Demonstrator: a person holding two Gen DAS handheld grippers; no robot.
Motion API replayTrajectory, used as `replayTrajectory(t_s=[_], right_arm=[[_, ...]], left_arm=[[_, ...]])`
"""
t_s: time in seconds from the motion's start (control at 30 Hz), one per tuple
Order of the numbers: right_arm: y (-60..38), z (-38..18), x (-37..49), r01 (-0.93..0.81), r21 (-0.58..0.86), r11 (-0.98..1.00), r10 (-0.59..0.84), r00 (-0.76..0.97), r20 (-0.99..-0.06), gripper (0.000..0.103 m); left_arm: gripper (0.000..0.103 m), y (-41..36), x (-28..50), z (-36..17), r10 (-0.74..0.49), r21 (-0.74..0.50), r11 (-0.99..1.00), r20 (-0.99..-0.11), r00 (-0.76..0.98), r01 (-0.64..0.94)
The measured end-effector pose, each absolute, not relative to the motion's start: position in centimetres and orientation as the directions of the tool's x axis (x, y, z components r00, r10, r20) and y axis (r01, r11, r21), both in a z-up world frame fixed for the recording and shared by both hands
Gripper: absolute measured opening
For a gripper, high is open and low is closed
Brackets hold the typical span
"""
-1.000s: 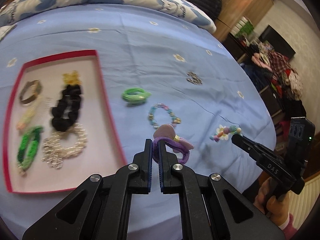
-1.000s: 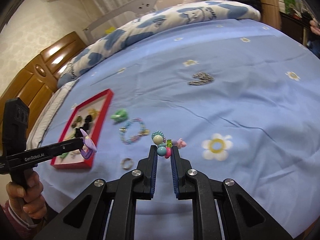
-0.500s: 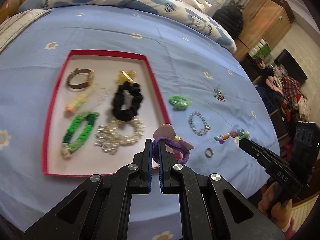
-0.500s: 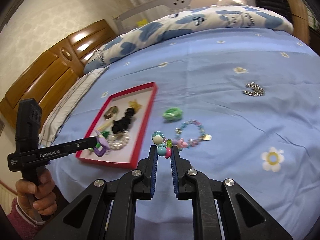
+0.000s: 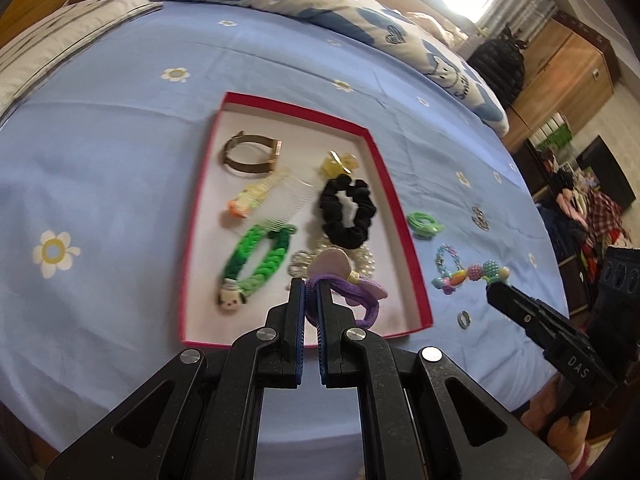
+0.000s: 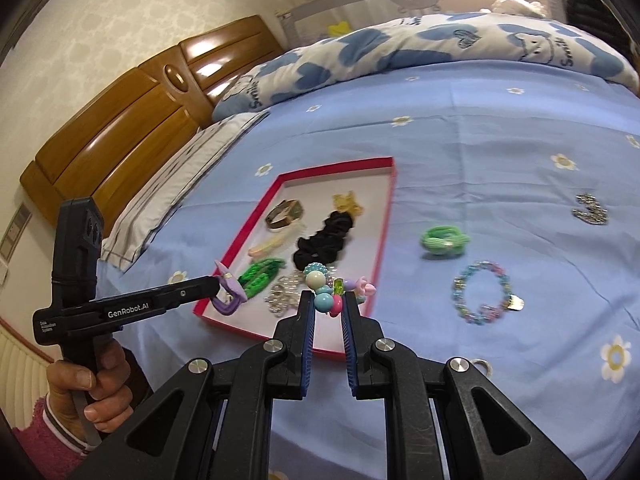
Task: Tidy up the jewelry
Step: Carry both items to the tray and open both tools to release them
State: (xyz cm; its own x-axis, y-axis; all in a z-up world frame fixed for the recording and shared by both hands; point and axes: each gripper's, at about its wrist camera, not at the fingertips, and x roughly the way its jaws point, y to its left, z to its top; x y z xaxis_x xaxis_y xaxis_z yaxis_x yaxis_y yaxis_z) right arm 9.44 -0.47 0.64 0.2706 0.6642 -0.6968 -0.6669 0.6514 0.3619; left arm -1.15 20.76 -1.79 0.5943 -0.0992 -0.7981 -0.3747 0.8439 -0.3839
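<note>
My left gripper [image 5: 310, 286] is shut on a purple hair tie [image 5: 346, 280] with flat lilac petals, held over the near end of the red-rimmed tray [image 5: 396, 200]. From the right wrist view that left gripper [image 6: 218, 286] shows at the tray's near left corner with the purple hair tie [image 6: 228, 298]. My right gripper [image 6: 326, 300] is shut on a colourful beaded bracelet [image 6: 324, 290] above the tray's [image 6: 384, 224] near edge. The same beaded bracelet [image 5: 472, 274] hangs from the right gripper [image 5: 494, 286] just right of the tray.
The tray holds a watch band [image 5: 250, 158], comb clip [image 5: 264, 196], green braided tie [image 5: 256, 262], black scrunchie [image 5: 348, 212], yellow clip [image 5: 340, 162] and pearls. On the blue bedsheet lie a green tie [image 6: 444, 240], pastel bracelet [image 6: 482, 294], silver piece [image 6: 590, 210] and ring [image 5: 464, 319].
Both grippers have swept left across the bed with their pieces still held. The tray, at the far left a second ago, now lies straight under the left gripper.
</note>
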Motion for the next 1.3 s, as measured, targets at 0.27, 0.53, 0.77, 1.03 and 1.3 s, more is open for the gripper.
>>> replayTrajectory(t_s=[0.27,0.53,0.77,1.03,1.3], right_arm=[[3.0,-0.9,9.1,-0.695,0.354,0.625,0.652,0.216,-0.727,0.013],[4.7,-3.4,9.6,-0.697,0.361,0.62,0.622,0.155,-0.768,0.013],[5.2,-4.7,9.8,-0.692,0.365,0.623,0.602,0.126,-0.788,0.014],[5.7,-5.8,10.1,-0.684,0.378,0.623,0.591,0.096,-0.801,0.017],[5.5,-6.1,10.0,-0.678,0.383,0.627,0.586,0.087,-0.806,0.017]], left_arm=[[0.004,21.9,-1.0,-3.1,-0.08,-0.364,0.841,-0.815,0.574,-0.4],[0.004,22.9,-0.5,-5.3,-0.086,-0.358,0.824,-0.845,0.528,-0.439],[0.005,22.8,-0.2,-6.2,-0.082,-0.342,0.828,-0.858,0.507,-0.444],[0.008,22.5,-0.1,-6.0,-0.059,-0.311,0.842,-0.865,0.498,-0.441],[0.015,22.4,-0.4,-6.4,-0.045,-0.289,0.843,-0.878,0.476,-0.454]])
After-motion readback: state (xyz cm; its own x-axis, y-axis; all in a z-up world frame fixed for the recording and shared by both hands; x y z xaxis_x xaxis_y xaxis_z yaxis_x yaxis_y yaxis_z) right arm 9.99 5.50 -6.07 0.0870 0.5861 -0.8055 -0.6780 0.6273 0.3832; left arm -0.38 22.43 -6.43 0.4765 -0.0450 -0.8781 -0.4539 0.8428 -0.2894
